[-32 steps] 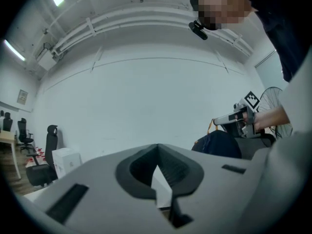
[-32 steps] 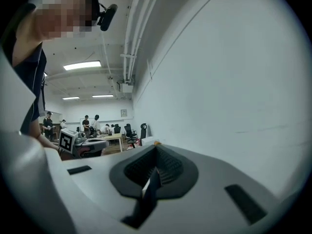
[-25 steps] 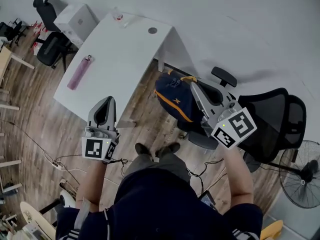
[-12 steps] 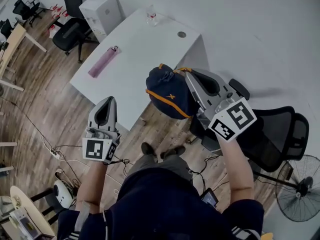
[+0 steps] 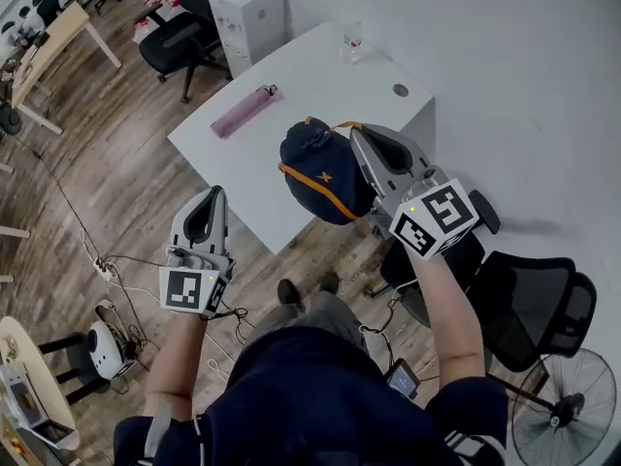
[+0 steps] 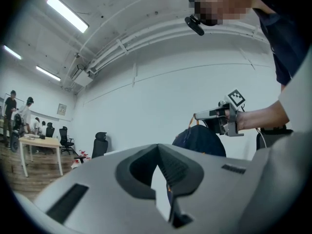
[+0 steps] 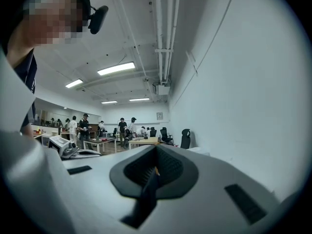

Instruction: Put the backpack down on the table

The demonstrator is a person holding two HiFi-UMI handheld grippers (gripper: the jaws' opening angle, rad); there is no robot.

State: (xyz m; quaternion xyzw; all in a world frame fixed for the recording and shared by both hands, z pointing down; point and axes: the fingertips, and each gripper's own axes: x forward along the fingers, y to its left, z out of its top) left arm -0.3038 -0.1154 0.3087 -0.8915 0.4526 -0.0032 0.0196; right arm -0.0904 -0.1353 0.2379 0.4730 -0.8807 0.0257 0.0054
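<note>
The navy backpack [image 5: 318,168] with orange trim hangs in the air from the right gripper [image 5: 355,130]. Its jaws are pressed together on the bag's carry strap [image 7: 147,195], a dark band with a fleck of orange that fills the slot between them. From above, the bag overlaps the near edge of the white table [image 5: 320,81]. I cannot tell whether its bottom touches the top: its own bulk hides that from overhead, and in the left gripper view the gripper's grey body cuts off its lower half. The bag looks closed and rounded, and nothing of its contents shows. The left gripper [image 5: 208,198] is held over the wooden floor [image 5: 116,163], apart from the table, its jaws brought together at the tips with nothing between them. On the table a pink bottle [image 5: 247,112] lies near the left edge, and a small clear bottle [image 5: 354,43] stands at the far end, too small to say what it holds. A white box [image 5: 248,6] stands beyond the table beside a black office chair [image 5: 182,39]. A black mesh chair [image 5: 529,304] sits off to the right, and a floor fan [image 5: 565,417] is cut off at the bottom corner.
</note>
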